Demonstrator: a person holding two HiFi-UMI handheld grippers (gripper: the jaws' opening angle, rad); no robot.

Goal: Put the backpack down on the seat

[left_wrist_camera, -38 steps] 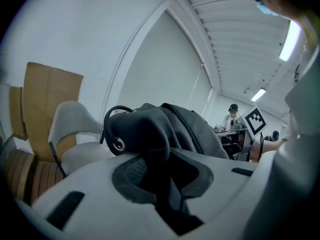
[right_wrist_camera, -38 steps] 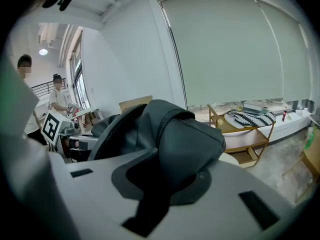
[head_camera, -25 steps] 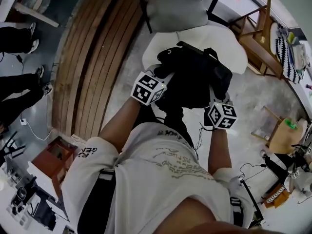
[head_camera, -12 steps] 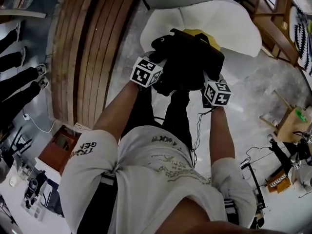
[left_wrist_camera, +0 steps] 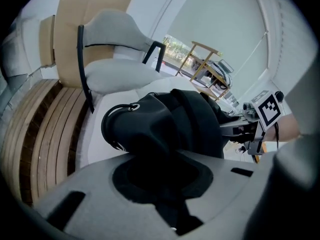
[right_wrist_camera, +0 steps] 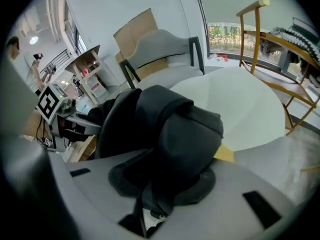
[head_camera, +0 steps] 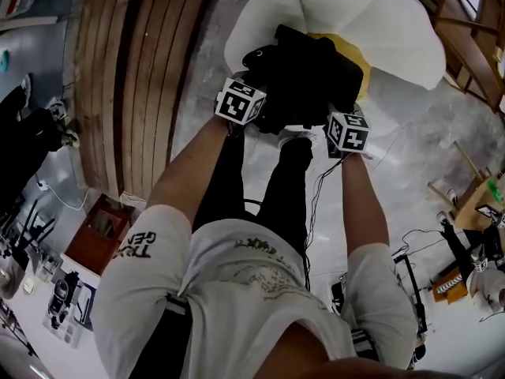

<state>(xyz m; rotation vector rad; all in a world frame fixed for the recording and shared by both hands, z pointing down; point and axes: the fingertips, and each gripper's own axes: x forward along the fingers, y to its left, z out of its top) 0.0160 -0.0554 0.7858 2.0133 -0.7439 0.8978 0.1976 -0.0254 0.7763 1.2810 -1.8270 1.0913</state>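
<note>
Backpack (head_camera: 304, 73) sits low over the front of white seat (head_camera: 394, 30); its underside is hidden, so contact is unclear. Left claw (left_wrist_camera: 162, 179) clamped on dark fabric, tips buried. Right claw (right_wrist_camera: 160, 194): jaws have just been opening, fabric between them, a sliver of light beside it. Yellow patch (right_wrist_camera: 225, 154) unidentifiable

A slatted wooden platform (head_camera: 130, 77) lines the floor's left edge, a reddish box (head_camera: 96, 234) beside it, a wooden rack (head_camera: 472, 50) far right.

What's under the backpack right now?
The white seat lies under the backpack, and a yellow thing pokes out from beneath its right side. How far that runs underneath is covered.
</note>
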